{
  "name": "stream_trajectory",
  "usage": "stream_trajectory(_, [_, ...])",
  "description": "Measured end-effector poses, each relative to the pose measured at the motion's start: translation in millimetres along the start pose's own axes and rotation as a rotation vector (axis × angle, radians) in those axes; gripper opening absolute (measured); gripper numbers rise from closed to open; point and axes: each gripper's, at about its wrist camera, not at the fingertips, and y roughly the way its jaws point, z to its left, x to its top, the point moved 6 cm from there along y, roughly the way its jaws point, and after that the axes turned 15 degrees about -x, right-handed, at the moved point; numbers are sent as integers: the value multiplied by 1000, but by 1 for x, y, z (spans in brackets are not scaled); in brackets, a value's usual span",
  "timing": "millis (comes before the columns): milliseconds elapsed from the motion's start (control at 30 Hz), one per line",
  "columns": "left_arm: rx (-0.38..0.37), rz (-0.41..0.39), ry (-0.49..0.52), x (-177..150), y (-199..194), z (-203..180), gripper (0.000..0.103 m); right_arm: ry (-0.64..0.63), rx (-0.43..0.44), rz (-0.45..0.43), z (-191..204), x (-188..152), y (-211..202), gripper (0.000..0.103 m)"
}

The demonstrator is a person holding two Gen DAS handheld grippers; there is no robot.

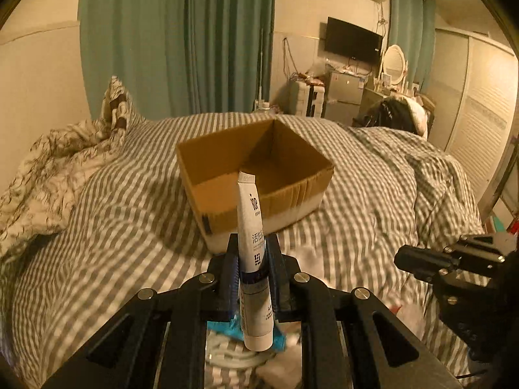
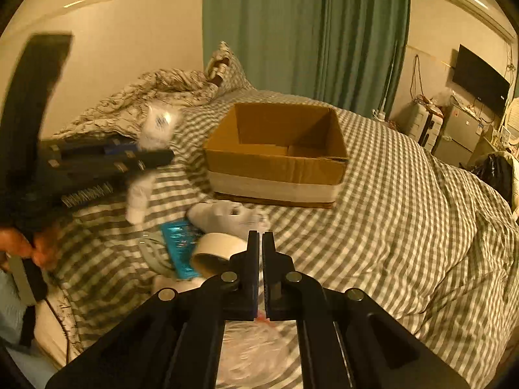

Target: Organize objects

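Holding a white tube (image 1: pixel 252 259) clamped mid-body, the left hand-held gripper (image 1: pixel 251 253) hangs over the striped bed (image 1: pixel 113 227), w/ the open cardboard box (image 1: pixel 292 191) straight ahead beyond the tips. Tube's long axis runs roughly upright in the left wrist view: flat crimped end up and fwd toward the box, round cap end down toward the camera. Gripped around the middle, prob. so neither end swings and the crimped end can lead into the box. Box looks empty inside, so I'd judge this an early drop-off.

Moving rightward, below and just right of the left hand-held gripper, the remaining clutter lies near the box's front side: blue packet (image 2: pixel 181 246), white tape roll (image 2: pixel 217 249), a white crumpled item (image 2: pixel 233 215), clear plastic bag (image 2: pixel 253 350) nearest the camera. All apart from the box, not yet sorted.

Right hand-held gripper (image 2: pixel 261 243) has its fingers drawn nearly together, only a thin slit between, nothing held; it hovers above the tape roll and bag, likely waiting its turn. Box sits well ahead of it, opening up, front edge toward both cams.
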Motion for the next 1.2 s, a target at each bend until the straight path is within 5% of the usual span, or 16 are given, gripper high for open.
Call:
stream_trajectory(100, [0,24,1,-7,10,0,15,32,37,41,-10,-14,10,2])
stream_trajectory(167, [3,53,-4,-21,17,1,15,54,68,92,-11,-34,18,12])
stream_trajectory(233, [-3,84,-30,-38,24,4,15,66,79,134,-9,-53,27,53])
stream_trajectory(300, [1,114,-53,-53,29,7,15,90,90,154,-6,-65,30,63])
stream_trajectory(667, [33,158,-77,-87,25,11,15,-5,119,152,42,-71,46,68])
stream_trajectory(967, [23,104,-52,-64,8,4,15,-38,106,149,55,-54,55,60])
stream_trajectory(1200, [-7,47,-38,-17,12,8,15,12,88,-8,14,3,14,54])
